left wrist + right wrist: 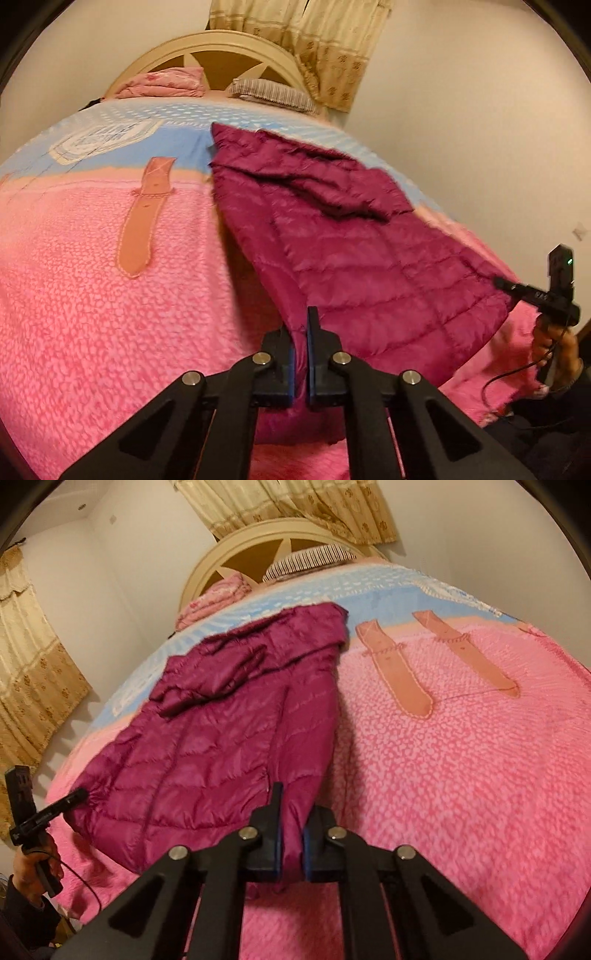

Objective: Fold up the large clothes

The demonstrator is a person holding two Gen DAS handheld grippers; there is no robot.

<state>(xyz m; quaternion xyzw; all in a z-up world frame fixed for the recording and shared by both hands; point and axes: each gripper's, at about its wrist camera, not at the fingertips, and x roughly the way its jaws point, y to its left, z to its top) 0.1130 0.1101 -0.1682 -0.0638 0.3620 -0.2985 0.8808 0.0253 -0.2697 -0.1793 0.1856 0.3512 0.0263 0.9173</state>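
Grippers left [301, 325] and right [291, 805] clamped on jacket [351, 236] hem corners.

Bedspread [92, 295]: broad open stretch left of the jacket [351, 258] is unobstructed for passage. Jacket: lies on the bed's right side, its hem raised. Pillows [266, 92] and headboard [207, 48]: far end is closed off. Wall [480, 129]: apparently near the bed's right edge, room there limited.

Bed [92, 295] under maroon jacket [369, 258], pillows [273, 92]
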